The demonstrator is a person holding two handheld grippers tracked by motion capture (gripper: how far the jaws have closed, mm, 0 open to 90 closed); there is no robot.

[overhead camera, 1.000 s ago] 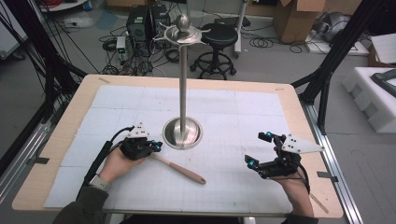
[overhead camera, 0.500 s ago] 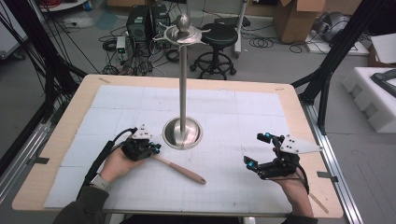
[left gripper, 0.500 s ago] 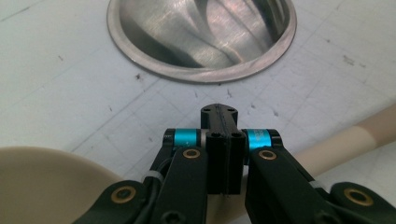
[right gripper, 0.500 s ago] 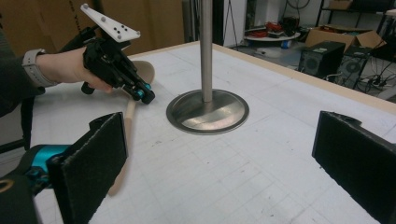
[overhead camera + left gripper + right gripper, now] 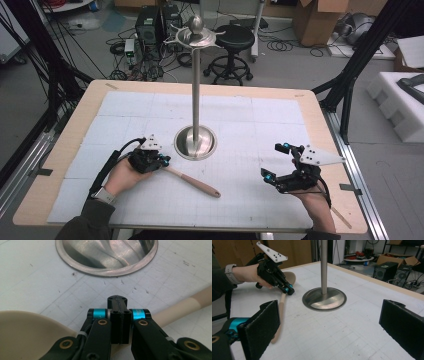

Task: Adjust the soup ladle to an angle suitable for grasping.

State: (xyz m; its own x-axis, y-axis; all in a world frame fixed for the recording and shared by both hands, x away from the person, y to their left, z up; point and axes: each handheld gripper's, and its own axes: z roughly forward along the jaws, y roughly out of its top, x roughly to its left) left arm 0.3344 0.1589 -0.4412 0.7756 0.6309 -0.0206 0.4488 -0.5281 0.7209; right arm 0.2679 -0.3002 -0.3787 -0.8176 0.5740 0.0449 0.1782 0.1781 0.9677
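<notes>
Your left gripper sits low on the white mat, its jaws pressed together on the neck of a wooden spoon, right where the bowl narrows into the handle. From that gripper's own view the two black jaws meet flat against each other, with the pale cream bowl curving out at the lower left and the handle running off to the right behind them. The spoon is a light, unfinished tan with a smooth surface. A faint seam marks where the handle's tone turns slightly darker toward the far end. The handle slopes across the mat toward you and to the right, ending in a rounded tip, and it lies flat on the mat.

The spoon lies just in front of the round steel base of the tall metal stand, near it but not touching it.

Your right gripper rests well off to the right, its jaws spread wide with nothing between them, the padded fingers facing the stand.
</notes>
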